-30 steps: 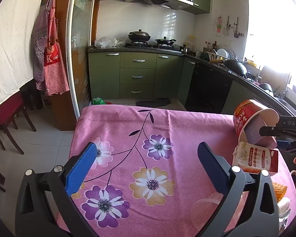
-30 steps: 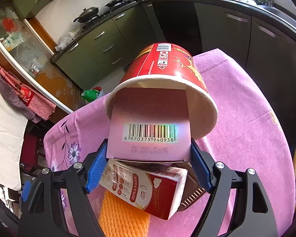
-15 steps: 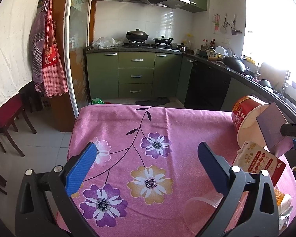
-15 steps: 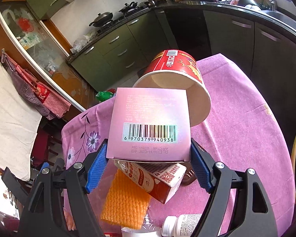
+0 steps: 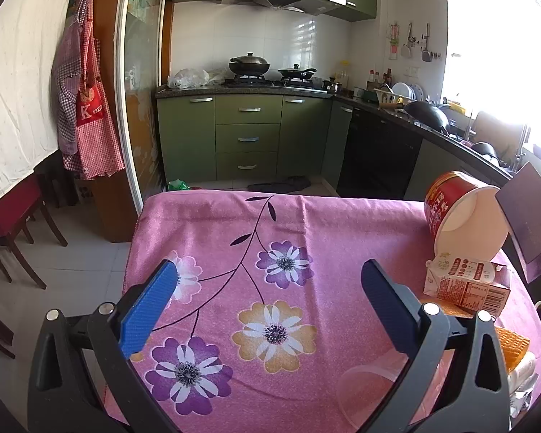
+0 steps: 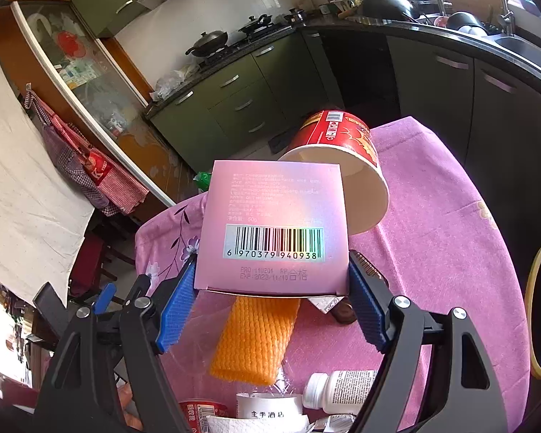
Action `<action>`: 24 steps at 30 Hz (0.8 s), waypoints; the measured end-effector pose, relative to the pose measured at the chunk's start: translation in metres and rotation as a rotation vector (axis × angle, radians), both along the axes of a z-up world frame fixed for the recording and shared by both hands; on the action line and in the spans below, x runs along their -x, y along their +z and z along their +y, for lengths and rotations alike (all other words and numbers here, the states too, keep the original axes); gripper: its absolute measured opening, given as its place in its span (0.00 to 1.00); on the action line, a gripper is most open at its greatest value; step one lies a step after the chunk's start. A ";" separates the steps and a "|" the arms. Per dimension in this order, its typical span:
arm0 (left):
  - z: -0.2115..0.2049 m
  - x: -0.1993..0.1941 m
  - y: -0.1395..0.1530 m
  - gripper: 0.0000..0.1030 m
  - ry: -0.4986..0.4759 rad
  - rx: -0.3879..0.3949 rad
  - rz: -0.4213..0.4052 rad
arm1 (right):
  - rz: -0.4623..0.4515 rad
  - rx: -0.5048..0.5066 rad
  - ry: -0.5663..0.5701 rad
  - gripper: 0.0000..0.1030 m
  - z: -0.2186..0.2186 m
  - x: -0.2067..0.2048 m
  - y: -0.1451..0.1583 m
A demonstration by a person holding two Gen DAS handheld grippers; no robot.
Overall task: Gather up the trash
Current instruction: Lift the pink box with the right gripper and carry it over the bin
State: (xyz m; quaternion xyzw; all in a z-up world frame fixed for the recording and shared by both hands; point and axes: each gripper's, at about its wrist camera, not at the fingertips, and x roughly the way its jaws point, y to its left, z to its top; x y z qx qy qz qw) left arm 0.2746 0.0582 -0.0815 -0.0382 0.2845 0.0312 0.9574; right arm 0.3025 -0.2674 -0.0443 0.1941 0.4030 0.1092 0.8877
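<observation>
Pink floral tablecloth [image 5: 270, 223] bears tipped red cup [image 5: 454, 213], carton [image 5: 465, 285], orange mesh [image 6: 256, 335]

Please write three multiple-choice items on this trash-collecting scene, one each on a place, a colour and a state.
1. Where does the red noodle cup lie?
A. On its side on the pink tablecloth
B. Upright on the kitchen counter
C. On the floor

2. What colour is the ribbed foam net under the held box?
A. Green
B. Orange
C. White

3. How do the left gripper jaws stand?
A. Shut on a carton
B. Shut on nothing
C. Open and empty

Key: 1 A, its mouth faces sideways on the cloth; 2 B, it is orange; 3 C, only flowered cloth shows between them, while the right gripper clamps the pink box.
</observation>
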 end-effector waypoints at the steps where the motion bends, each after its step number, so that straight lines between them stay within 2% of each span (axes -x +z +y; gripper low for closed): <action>1: 0.000 0.000 0.000 0.95 0.000 0.000 0.000 | -0.005 -0.002 0.007 0.74 0.000 0.004 0.002; 7: -0.001 0.002 0.001 0.94 -0.007 0.005 -0.010 | -0.066 -0.008 0.036 0.74 -0.018 0.044 0.027; 10: -0.002 0.004 0.003 0.94 -0.014 0.004 -0.016 | -0.094 -0.009 0.003 0.74 -0.050 0.073 0.038; 13: -0.004 0.007 0.006 0.94 -0.029 0.006 -0.028 | -0.106 0.008 -0.081 0.74 -0.096 0.105 0.040; 17: -0.005 0.011 0.013 0.94 -0.052 0.013 -0.045 | -0.063 0.039 -0.243 0.75 -0.169 0.143 0.023; 21: -0.009 0.015 0.021 0.94 -0.085 0.032 -0.036 | 0.034 0.061 -0.386 0.75 -0.236 0.163 -0.013; 24: -0.016 0.021 0.030 0.94 -0.105 0.005 -0.039 | 0.099 0.097 -0.457 0.75 -0.273 0.166 -0.044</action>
